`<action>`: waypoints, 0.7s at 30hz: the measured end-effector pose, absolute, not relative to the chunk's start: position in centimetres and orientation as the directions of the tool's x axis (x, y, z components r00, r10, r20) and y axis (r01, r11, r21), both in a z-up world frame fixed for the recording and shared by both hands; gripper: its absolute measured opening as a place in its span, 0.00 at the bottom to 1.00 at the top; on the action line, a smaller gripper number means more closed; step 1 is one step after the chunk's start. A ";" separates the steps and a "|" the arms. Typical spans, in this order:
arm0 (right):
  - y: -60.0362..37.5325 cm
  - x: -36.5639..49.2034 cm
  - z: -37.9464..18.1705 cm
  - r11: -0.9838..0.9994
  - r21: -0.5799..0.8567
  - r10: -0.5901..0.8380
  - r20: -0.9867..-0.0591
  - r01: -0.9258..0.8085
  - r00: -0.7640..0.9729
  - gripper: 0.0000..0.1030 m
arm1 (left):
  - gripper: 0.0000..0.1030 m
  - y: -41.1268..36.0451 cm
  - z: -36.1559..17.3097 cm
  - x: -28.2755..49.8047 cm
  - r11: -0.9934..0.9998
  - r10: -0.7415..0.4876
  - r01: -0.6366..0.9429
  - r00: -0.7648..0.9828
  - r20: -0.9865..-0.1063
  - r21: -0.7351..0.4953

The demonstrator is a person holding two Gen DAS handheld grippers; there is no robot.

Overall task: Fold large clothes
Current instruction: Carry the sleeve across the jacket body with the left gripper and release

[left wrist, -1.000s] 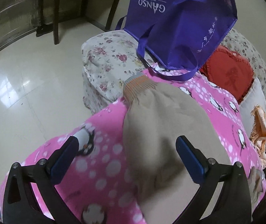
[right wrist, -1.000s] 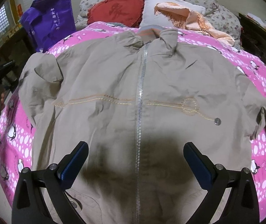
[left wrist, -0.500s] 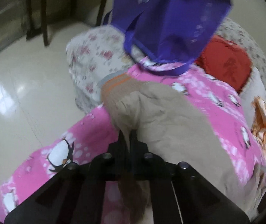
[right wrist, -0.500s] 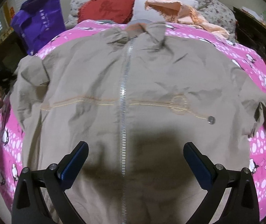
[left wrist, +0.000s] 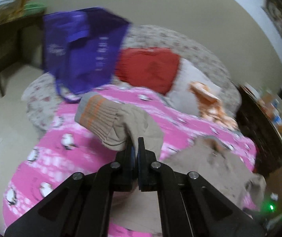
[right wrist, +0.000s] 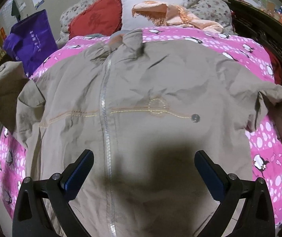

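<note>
A tan zip-front jacket [right wrist: 152, 102] lies face up, spread over a pink penguin-print blanket [right wrist: 263, 144]. My left gripper [left wrist: 135, 144] is shut on the jacket's sleeve [left wrist: 129, 124], just behind its ribbed orange-striped cuff [left wrist: 96, 110], and holds it lifted above the blanket. In the right wrist view that raised sleeve [right wrist: 4, 83] shows at the left edge. My right gripper [right wrist: 143, 164] hangs open over the jacket's lower front, right of the zipper [right wrist: 106, 118], with nothing between its fingers. The other sleeve [right wrist: 279, 106] lies out to the right.
A purple tote bag [left wrist: 81, 49] stands at the bed's far left corner. A red heart cushion [left wrist: 150, 67], a white pillow [right wrist: 139, 11] and a peach cloth [right wrist: 172, 13] lie at the head. Dark furniture [right wrist: 269, 29] borders the right side; tiled floor [left wrist: 0, 122] lies left.
My left gripper closed on the sleeve near the cuff, then lifted it and carried it toward the jacket's middle. My right gripper drifted slightly to the right over the jacket, still open.
</note>
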State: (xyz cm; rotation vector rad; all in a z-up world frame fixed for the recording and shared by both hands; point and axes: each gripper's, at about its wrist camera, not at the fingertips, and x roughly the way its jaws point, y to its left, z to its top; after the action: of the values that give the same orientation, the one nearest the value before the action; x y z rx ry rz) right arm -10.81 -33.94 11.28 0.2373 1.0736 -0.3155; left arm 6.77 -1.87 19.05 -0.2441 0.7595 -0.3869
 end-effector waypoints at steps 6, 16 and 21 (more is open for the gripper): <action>-36.5 -13.0 12.4 0.908 0.042 -0.170 -0.874 0.418 0.456 0.99 | 0.01 -12.0 19.7 2.1 0.823 -0.565 0.437 0.565 -0.602 -0.363; -41.0 -16.8 13.6 0.871 0.024 -0.227 -0.867 0.491 0.445 0.99 | 0.01 -25.9 15.7 -3.4 0.729 -0.658 0.550 0.400 -0.638 -0.408; -43.1 -18.4 13.2 0.844 0.030 -0.240 -0.872 0.535 0.426 0.99 | 0.12 -29.7 12.2 -5.6 0.712 -0.645 0.572 0.307 -0.699 -0.406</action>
State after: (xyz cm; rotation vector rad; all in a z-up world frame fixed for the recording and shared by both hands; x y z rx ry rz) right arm -18.40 -43.10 13.18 0.3254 1.0230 -0.4949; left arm -5.63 -29.75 12.20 -0.0867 0.9666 -0.8064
